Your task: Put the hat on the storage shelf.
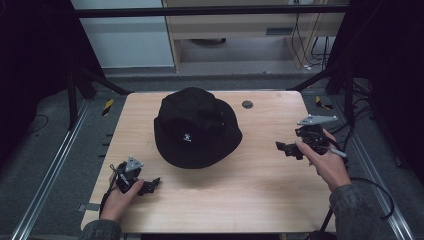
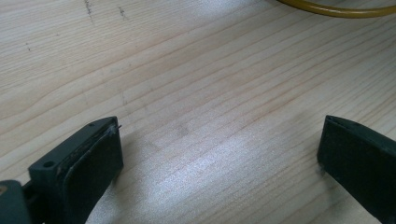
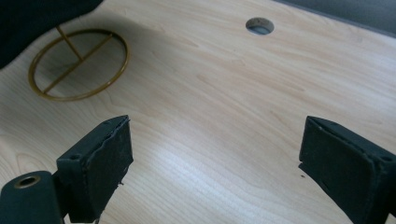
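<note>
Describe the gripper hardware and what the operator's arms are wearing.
Both the left gripper and the right gripper are black, each with two blocky jaws faced with flat dark pads and a grey three-cornered plate on top. A black cable trails from the right one. Grey sleeves cover both forearms.
</note>
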`<action>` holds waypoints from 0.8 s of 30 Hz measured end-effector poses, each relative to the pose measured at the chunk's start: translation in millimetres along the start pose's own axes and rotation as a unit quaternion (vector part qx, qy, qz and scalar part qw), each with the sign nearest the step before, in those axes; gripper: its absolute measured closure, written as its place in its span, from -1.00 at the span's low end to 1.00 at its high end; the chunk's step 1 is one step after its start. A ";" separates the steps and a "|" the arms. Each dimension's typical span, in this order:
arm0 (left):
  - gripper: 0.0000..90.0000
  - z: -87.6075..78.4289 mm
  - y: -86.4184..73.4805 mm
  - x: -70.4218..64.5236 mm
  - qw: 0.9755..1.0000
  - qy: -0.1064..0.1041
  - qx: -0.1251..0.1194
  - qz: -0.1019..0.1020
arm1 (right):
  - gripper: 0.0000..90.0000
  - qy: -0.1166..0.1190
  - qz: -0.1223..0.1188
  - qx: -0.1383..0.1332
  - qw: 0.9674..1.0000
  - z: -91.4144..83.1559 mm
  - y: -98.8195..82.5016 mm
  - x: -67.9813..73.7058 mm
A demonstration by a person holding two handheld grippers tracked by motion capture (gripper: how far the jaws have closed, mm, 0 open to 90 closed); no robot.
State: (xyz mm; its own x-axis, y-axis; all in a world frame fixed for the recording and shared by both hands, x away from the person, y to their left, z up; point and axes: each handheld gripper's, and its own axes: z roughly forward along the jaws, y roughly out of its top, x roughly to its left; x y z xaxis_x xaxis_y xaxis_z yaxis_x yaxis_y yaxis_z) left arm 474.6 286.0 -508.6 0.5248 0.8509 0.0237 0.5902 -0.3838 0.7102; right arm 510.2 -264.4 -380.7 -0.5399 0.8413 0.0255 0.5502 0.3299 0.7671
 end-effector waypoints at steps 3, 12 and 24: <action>-1.00 0.0 0.0 0.0 1.000 0.000 0.000 0.000 | -0.78 0.001 0.002 0.001 1.000 3.1 -6.4 1.7; -1.00 0.0 0.0 0.0 1.000 0.000 0.000 0.000 | -0.77 0.011 0.015 0.023 1.000 32.4 -46.4 12.9; -1.00 0.0 0.0 0.0 1.000 0.000 0.000 0.000 | -0.86 -0.027 0.004 0.077 0.997 78.8 -95.3 36.1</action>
State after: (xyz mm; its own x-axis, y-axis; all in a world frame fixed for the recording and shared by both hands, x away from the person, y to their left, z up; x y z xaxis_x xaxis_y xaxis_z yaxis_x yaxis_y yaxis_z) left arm 474.6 286.0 -508.6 0.5248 0.8509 0.0238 0.5902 -0.3839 0.7102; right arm 488.5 -231.8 -503.4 -0.5027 0.8644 -0.0075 0.6474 0.3822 0.6593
